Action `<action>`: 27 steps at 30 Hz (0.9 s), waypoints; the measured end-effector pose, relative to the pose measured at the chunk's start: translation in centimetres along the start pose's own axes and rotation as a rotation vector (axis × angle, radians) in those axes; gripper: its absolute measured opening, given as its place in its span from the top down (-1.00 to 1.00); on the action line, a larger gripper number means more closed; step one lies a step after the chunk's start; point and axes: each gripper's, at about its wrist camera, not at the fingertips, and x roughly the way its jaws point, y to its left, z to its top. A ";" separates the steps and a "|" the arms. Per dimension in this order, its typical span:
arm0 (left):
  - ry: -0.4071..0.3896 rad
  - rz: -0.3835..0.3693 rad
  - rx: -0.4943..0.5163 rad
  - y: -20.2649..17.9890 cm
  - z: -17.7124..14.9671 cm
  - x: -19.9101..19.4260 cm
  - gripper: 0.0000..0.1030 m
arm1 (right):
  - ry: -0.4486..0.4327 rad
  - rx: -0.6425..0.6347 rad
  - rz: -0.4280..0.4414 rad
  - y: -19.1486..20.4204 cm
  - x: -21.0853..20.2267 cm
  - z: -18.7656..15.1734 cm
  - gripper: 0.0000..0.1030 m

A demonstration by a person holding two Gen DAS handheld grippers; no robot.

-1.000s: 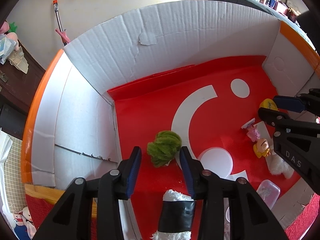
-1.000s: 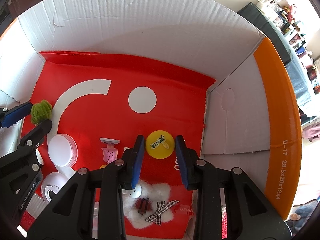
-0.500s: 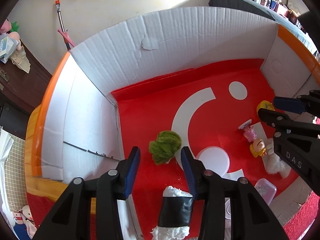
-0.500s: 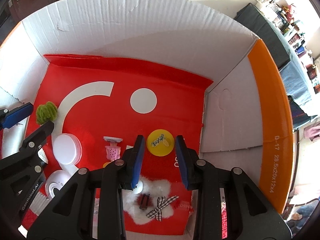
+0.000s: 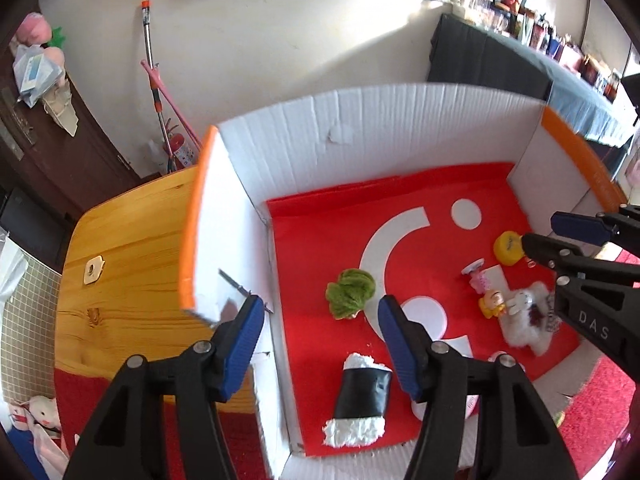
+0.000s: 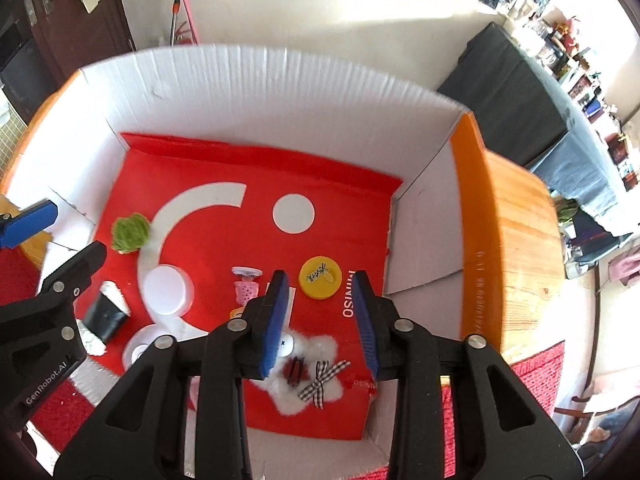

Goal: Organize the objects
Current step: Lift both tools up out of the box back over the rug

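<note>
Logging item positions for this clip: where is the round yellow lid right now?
The round yellow lid lies on the box's red liner, right side, just beyond the right tool.

Two wrist fisheye views, both looking steeply down into one open cardboard box (image 5: 280, 152).
Left wrist view: from above the box's left wall, its own fingers (image 5: 240, 344) low in frame, wooden worktop (image 5: 132, 240) at left. Right wrist view: from above the near right part, worktop (image 6: 516, 240) at right. Shared: red liner (image 5: 320, 240), green tuft (image 5: 352, 294), yellow disc (image 6: 320, 277); each view catches the other's fingers at its edge.
</note>
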 end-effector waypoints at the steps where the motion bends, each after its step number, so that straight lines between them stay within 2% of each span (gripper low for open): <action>1: -0.008 -0.007 -0.006 0.2 -0.4 -0.7 -0.20 | -0.015 -0.003 0.001 0.3 -0.6 0.6 -0.05; 2: -0.020 -0.009 -0.012 0.2 -0.7 -1.2 -0.20 | -0.035 -0.007 0.004 0.5 -1.1 1.1 -0.13; 4: -0.047 -0.014 -0.025 0.6 0.2 -2.0 -0.20 | -0.067 -0.014 0.002 1.9 -2.5 0.9 -0.13; 6: -0.078 -0.021 -0.029 -0.7 -1.0 -4.0 -0.21 | -0.091 -0.016 0.016 1.7 -3.5 1.0 -0.13; 8: -0.114 -0.035 -0.040 -0.2 -1.2 -4.8 -0.24 | -0.116 -0.021 0.026 4.1 -5.4 0.2 -0.14; 11: -0.169 -0.057 -0.071 1.2 -1.7 -6.2 -0.28 | -0.168 -0.031 0.029 2.3 -5.6 0.6 -0.27; 15: -0.254 -0.038 -0.076 1.7 -2.9 -8.2 -0.38 | -0.240 -0.039 0.032 1.8 -6.8 0.2 -0.33; 21: -0.370 -0.057 -0.102 2.4 -5.7 -10.6 -0.48 | -0.335 -0.040 0.090 1.7 -9.5 -3.6 -0.46; 23: -0.401 -0.062 -0.103 2.4 -6.7 -11.2 -0.52 | -0.380 -0.039 0.099 1.6 -10.5 -5.1 -0.57; 27: -0.465 -0.068 -0.112 2.4 -8.9 -12.5 -0.61 | -0.455 -0.021 0.131 0.8 -11.9 -8.1 -0.61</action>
